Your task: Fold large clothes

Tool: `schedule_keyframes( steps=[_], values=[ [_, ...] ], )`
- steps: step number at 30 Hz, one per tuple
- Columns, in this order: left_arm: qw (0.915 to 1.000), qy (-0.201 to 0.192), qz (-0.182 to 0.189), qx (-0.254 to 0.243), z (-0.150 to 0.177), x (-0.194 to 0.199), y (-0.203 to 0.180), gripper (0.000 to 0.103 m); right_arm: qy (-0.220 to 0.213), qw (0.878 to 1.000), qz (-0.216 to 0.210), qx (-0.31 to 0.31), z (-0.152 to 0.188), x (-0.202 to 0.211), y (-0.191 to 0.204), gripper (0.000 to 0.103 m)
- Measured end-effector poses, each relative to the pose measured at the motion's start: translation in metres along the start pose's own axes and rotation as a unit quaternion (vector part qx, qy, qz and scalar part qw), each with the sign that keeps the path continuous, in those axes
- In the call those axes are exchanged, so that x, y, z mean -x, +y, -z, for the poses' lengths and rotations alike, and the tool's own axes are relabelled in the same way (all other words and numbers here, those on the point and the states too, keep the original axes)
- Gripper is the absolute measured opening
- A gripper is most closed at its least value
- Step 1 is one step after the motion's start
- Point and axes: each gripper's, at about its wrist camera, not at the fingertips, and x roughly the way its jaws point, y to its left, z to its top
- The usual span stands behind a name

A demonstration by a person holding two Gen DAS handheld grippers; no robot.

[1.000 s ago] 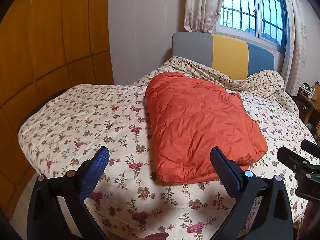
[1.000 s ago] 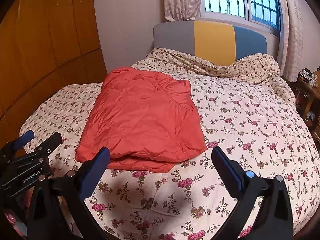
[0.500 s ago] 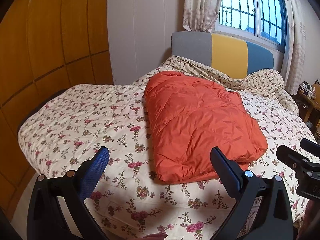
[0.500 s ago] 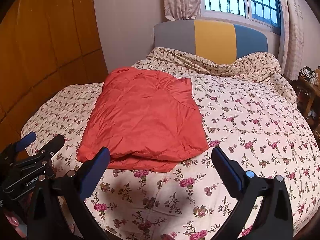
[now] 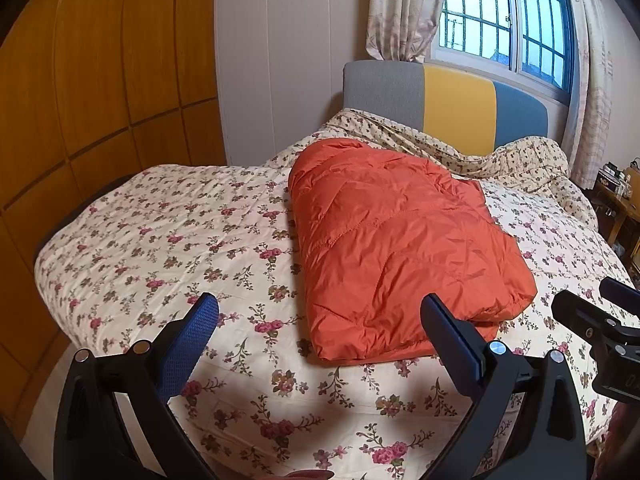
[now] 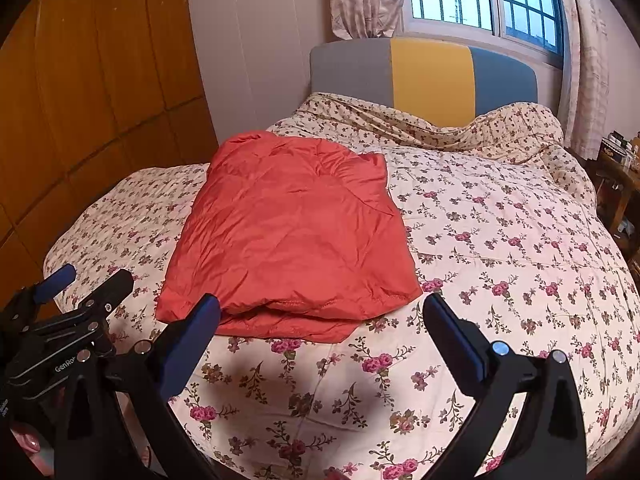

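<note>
Left tool [image 5: 320,320] is spread wide, nothing between its blue mesh-textured pads. The puffy orange quilted jacket [image 5: 396,248], folded into a chunky rectangle, lies on the floral quilted bedspread [image 5: 160,240] just past both tools. Right tool [image 6: 320,320] is splayed too, empty. Jacket's underside layers are mostly hidden.

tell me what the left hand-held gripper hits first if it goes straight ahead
Probably the near edge of the folded orange jacket, which lies ahead between the open fingers of the left hand-held gripper. If it points lower, the quilt comes first; depth is unclear.
</note>
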Motion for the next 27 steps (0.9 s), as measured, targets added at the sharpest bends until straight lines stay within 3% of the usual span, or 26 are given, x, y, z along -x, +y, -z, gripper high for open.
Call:
schedule_keyframes(
  steps=[20,27],
  values=[
    [0.9993,0.006,0.032,0.015,0.004,-0.002,0.0,0.1,0.008,1.0,-0.002,0.0,0.003,-0.005,-0.001,0.101],
    [0.9994,0.024,0.021,0.012,0.007,-0.011,-0.001,0.1,0.019,1.0,-0.001,-0.006,0.005,-0.013,-0.007,0.101]
  ],
)
